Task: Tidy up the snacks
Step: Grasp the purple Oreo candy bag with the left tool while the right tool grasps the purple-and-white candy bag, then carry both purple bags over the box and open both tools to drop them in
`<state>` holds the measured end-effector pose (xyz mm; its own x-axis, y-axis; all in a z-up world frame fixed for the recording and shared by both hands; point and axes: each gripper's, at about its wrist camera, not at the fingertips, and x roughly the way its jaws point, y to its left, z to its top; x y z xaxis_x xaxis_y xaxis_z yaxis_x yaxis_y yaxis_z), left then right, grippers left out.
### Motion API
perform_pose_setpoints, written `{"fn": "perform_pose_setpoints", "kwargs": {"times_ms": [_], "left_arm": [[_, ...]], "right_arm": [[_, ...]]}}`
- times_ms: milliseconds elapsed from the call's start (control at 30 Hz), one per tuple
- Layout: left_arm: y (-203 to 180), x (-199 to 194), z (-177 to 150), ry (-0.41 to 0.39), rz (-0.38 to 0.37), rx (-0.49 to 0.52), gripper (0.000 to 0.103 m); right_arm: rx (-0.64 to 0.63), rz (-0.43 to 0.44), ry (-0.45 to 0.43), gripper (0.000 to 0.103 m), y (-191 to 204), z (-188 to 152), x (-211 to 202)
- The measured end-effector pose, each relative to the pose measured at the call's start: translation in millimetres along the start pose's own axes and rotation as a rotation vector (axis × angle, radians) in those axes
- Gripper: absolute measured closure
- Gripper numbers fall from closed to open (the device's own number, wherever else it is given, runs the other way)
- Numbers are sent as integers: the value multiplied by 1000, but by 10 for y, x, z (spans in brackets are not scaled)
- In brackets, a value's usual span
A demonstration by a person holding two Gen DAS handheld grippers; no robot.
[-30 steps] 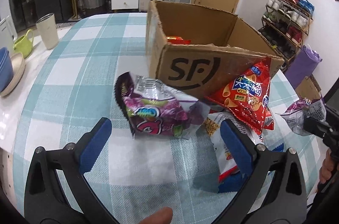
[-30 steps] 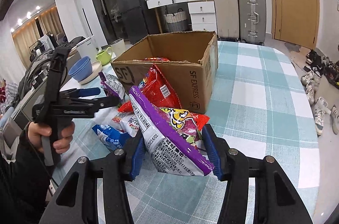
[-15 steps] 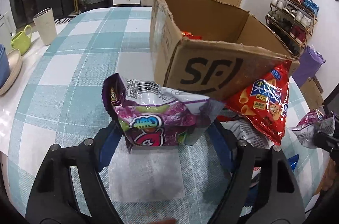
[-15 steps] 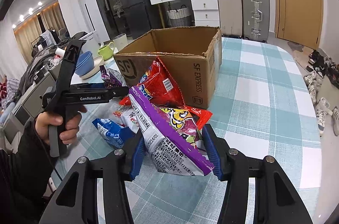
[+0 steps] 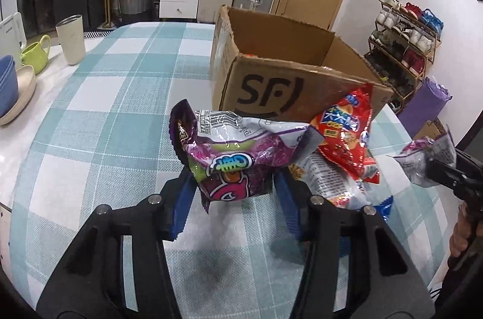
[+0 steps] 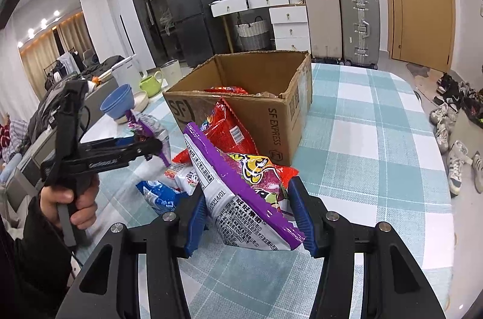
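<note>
Beside the cardboard box (image 5: 289,89): left tool (image 5: 232,192) closing on a purple snack bag (image 5: 235,156); right tool (image 6: 247,210) pinching another purple bag (image 6: 241,189). Advice: secure grip, lift clear over box wall, release inside.

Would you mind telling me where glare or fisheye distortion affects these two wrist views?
Left wrist view: glare streaks the purple snack bag; table edges bow. Right wrist view: door bends at the rim; sharp print on the purple-and-white bag.

We read "SF" on the cardboard box (image 5: 271,89) end, "SF EXPRESS" (image 6: 276,125) on its side wall.
</note>
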<state>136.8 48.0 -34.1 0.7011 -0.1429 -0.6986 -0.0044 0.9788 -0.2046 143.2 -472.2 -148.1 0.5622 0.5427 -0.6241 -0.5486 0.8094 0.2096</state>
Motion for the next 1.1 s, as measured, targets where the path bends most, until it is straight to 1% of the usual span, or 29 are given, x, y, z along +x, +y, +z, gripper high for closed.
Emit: {"fn": "perform_pose_setpoints", "kwargs": {"times_ms": [133, 233, 500, 667, 833, 933, 1100], "left_arm": [[-62, -212, -19, -20, -7, 18, 55], [-97, -372, 9, -51, -5, 31, 55], [-231, -635, 172, -113, -9, 41, 55], [-370, -780, 344, -154, -13, 68, 55], [-459, -840, 505, -173, -19, 84, 55], [-502, -851, 609, -183, -14, 79, 55], [-535, -761, 739, -175, -20, 69, 55]], "right_arm": [[0, -1, -32, 51, 28, 12, -45], [6, 1, -65, 51, 37, 44, -89], [33, -10, -186, 51, 62, 227, -277], [48, 10, -203, 51, 80, 412, -297], [23, 11, -223, 51, 158, 563, -275], [27, 25, -228, 51, 183, 646, -242], [39, 32, -233, 51, 199, 785, -141]]}}
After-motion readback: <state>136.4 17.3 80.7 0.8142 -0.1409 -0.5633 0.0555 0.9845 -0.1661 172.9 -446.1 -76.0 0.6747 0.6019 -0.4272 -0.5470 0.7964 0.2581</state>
